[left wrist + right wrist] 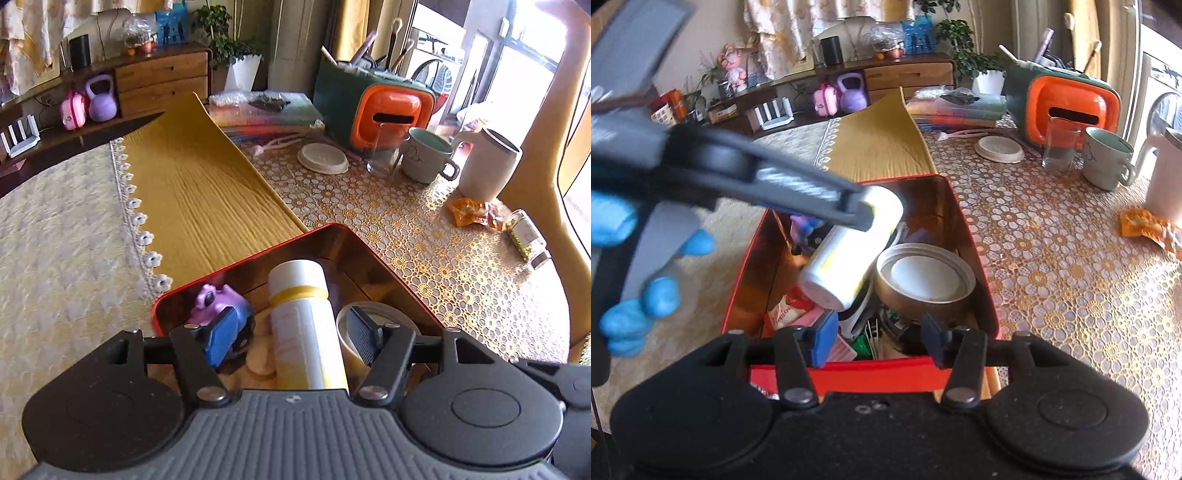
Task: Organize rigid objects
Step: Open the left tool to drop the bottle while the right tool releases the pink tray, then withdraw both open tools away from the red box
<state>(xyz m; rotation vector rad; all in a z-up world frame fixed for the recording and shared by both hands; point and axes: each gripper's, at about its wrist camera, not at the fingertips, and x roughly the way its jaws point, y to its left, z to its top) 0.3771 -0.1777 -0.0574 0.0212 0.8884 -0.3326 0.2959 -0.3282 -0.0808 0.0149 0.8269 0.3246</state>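
An open red tin box (pixel 236 263) sits at the table's edge. Inside lie a white bottle with a yellow band (pixel 301 295), a purple toy (pixel 218 301) and a round metal lid (pixel 923 280). My left gripper (pixel 293 338) is open astride the bottle, with a gap between each pad and the bottle's sides. In the right wrist view the bottle (pixel 846 258) rests tilted on the clutter, one finger of the left gripper (pixel 820 194) beside its top. My right gripper (pixel 879 343) is open above the box's near wall (pixel 868 380), nothing between its pads.
On the lace cloth stand a clear glass (pixel 382 155), a grey mug (pixel 424 155), a white jug (pixel 487 166) and an orange and green caddy (pixel 373 107). A white round lid (pixel 322 158), an orange wrapper (pixel 472 212) and a tipped jar (pixel 526 236) lie nearby. A blue-gloved hand (pixel 661 295) is at the left.
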